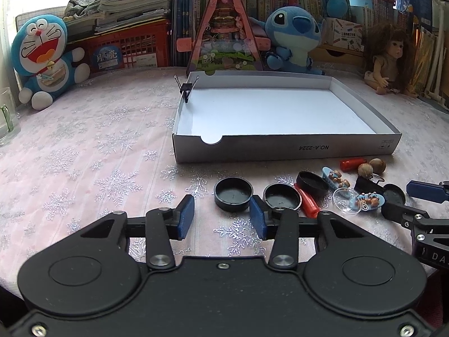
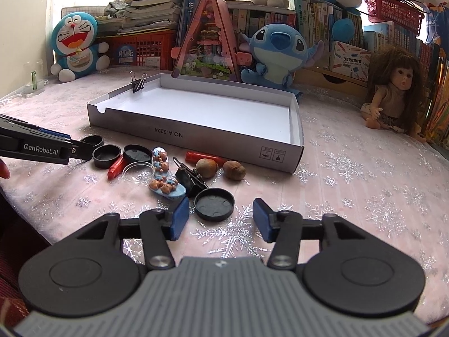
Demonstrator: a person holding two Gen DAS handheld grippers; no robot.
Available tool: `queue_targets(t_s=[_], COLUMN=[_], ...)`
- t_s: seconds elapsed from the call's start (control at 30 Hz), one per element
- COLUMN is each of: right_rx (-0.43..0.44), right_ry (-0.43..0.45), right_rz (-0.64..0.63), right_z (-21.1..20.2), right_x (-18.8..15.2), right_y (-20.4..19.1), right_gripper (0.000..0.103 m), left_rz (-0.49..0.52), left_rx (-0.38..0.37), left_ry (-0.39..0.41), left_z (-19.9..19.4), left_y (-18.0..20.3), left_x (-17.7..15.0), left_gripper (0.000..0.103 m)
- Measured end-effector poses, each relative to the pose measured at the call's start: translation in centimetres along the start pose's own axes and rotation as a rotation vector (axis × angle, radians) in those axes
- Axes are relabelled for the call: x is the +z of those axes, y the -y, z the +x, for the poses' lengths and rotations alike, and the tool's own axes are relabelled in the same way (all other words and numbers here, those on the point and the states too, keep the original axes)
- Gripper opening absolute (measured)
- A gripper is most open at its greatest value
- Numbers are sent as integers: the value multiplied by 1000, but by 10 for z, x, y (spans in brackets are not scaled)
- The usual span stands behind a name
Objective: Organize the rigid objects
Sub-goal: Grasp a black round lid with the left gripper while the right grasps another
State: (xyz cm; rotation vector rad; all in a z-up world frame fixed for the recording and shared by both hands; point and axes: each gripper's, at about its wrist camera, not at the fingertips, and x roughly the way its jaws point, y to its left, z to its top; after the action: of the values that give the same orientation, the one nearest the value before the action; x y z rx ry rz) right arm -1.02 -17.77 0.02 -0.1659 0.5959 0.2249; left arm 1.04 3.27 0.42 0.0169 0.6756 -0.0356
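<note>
A shallow white cardboard box [image 1: 286, 147] [image 2: 196, 137] lies on the table with a black binder clip [image 1: 185, 87] [image 2: 138, 84] on its left wall. In front of it lie small items: black round caps [image 1: 233, 193] [image 1: 282, 196] [image 2: 214, 203], red tubes [image 1: 307, 200] [image 2: 116, 168], two walnuts [image 2: 207, 167] [image 2: 234, 170], bear trinkets [image 2: 167, 186], a clear dome [image 2: 139, 172] and a black clip [image 2: 188, 178]. My left gripper [image 1: 221, 219] is open just before a cap. My right gripper [image 2: 220, 220] is open with a cap just ahead of its fingertips.
Plush toys [image 1: 42, 56] [image 2: 276, 53], a doll [image 2: 398, 98], a triangular toy house [image 1: 224, 33], red crates and books line the back. A glass mug [image 1: 7, 120] stands at the far left. The tablecloth [image 2: 364, 182] is pink with snowflakes.
</note>
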Motion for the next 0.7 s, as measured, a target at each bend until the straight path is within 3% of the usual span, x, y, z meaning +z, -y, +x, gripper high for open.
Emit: queue_targets(t_s=[0.53,0.6,0.7], right_rx=[-37,-32,-25], right_ry=[12,13,14], right_rz=[16,20,19], right_z=[4,5,4], right_x=[1,1,1], right_y=[2,2,2], right_gripper=[61,61,49], left_rz=[-22,-25,-28], left_rx=[3,6,15], left_ry=[35,39,46], left_z=[19,19,18], left_y=[4,4,4], left_x=[7,6,5], left_gripper=[42,37,30])
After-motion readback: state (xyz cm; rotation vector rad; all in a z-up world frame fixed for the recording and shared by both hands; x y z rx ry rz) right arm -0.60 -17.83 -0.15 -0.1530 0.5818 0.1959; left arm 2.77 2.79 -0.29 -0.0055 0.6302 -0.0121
